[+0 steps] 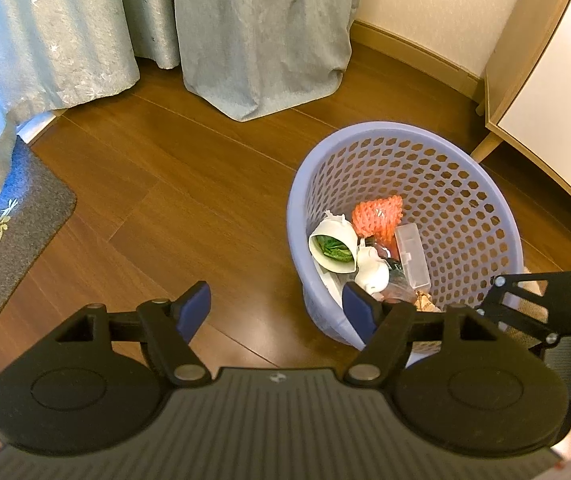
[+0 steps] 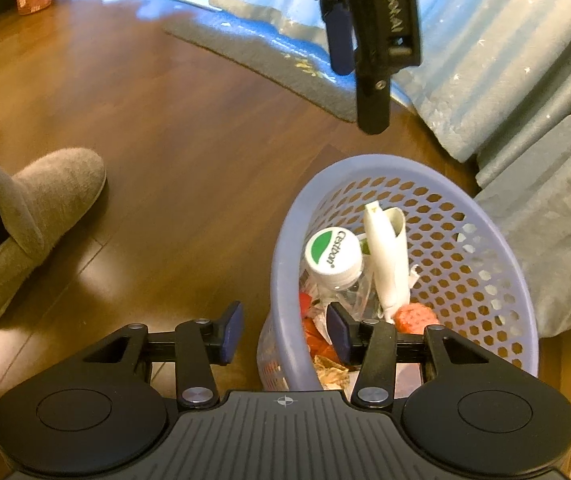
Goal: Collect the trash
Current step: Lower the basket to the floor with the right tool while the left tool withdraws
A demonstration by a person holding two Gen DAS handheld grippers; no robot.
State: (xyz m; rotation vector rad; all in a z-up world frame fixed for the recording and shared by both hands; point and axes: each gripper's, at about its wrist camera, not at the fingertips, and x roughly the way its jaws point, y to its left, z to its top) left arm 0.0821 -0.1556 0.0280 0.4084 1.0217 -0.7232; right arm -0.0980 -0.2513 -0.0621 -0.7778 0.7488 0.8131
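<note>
Both claws spread and empty over the basket of trash

Nearest, the left claw point(image 1: 276, 308) stands spread with nothing between its blue pads; its right pad overlaps the near rim of the lilac basket point(image 1: 465, 184), its left pad is over bare floor point(image 1: 189, 184). The right claw point(image 2: 283, 330) is likewise spread and empty, one pad over the basket's inside, the other outside its rim. Just past the pads, inside the basket, lie a white cup point(image 1: 333, 246), an orange net point(image 1: 377, 216), a clear box point(image 1: 413, 256) and a capped bottle point(image 2: 331, 258). A slipper point(image 2: 41, 216) stands left of the basket, well apart. Beyond are a mat point(image 1: 9, 236) and curtains point(image 1: 261, 32)
</note>
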